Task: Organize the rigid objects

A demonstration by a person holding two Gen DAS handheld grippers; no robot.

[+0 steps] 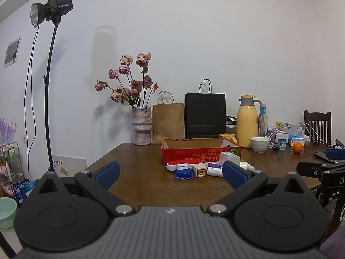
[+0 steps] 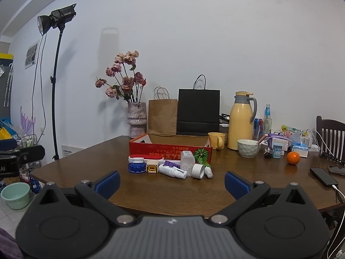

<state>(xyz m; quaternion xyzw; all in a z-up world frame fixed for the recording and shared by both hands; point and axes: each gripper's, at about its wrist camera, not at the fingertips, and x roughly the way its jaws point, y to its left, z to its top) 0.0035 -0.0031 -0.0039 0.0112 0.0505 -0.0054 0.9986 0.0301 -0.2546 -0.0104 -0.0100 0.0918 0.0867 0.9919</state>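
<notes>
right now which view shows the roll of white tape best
The right wrist view: the tape lies in the open among the small items before the red box. In the left wrist view, the left gripper's right finger hides that spot.

This is a lived-in home, likely a dining corner: a wooden table (image 2: 151,190) against a plain wall carries a vase of dried roses (image 2: 136,118), paper bags (image 2: 162,116), a yellow thermos jug (image 2: 240,120), a bowl (image 2: 249,148) and an orange (image 2: 293,158). A wooden chair (image 2: 331,136) stands beside it. A studio lamp on a stand (image 2: 56,18) shows it doubles as a filming spot.
</notes>
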